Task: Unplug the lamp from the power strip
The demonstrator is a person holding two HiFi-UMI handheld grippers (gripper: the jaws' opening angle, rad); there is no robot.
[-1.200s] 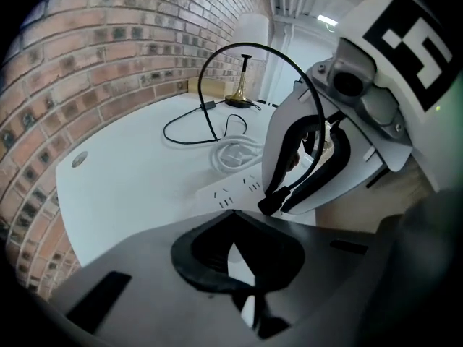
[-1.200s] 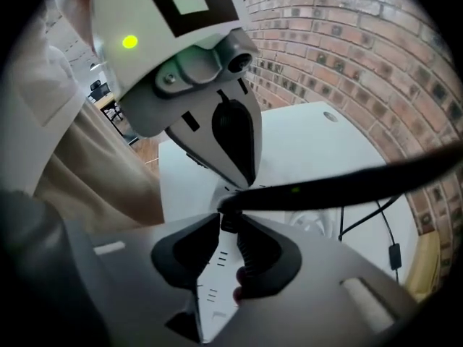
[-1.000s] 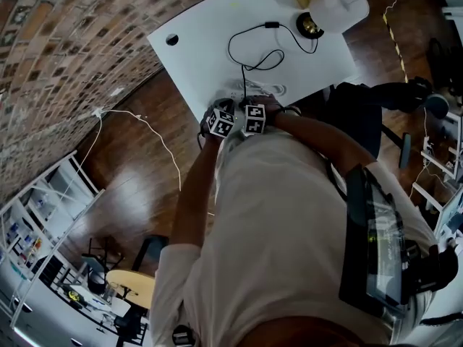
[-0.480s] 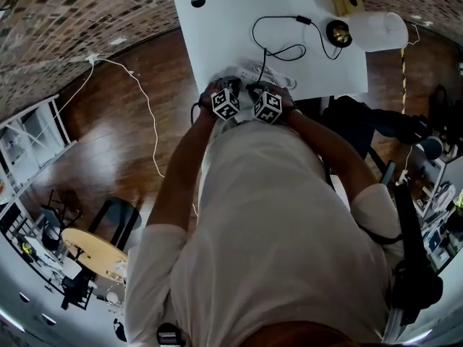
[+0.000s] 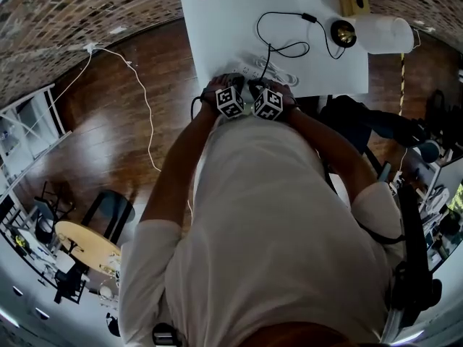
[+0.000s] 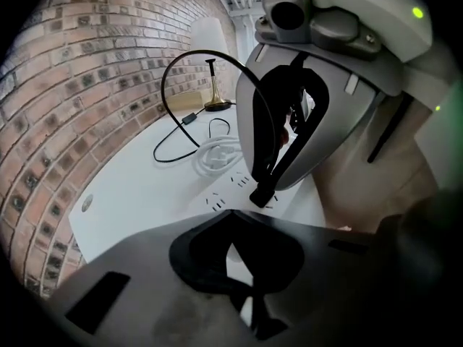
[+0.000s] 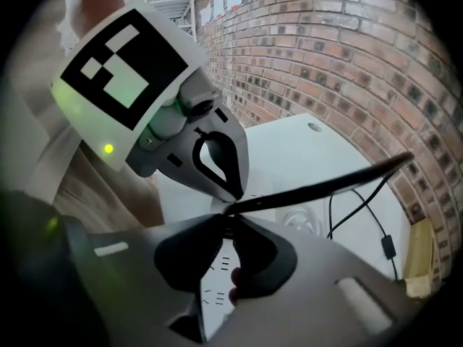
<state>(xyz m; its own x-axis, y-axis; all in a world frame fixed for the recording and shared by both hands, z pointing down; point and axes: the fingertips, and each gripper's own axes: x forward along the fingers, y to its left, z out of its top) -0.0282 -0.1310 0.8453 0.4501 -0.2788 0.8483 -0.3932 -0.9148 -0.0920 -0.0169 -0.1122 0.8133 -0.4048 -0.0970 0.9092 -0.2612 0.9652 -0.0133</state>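
At frame's upper middle, my right hand-held gripper, jaws just closing, tight on the lamp plug; left hand-held gripper clenched.

The left gripper is pointing steeply down, jaws together, while the right gripper beside it is closing its jaws onto a black plug.

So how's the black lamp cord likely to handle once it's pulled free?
Probably floppy: the cord lies in loose loops on the table. Likely light, being thin. Its slack suggests the lamp shouldn't tip.
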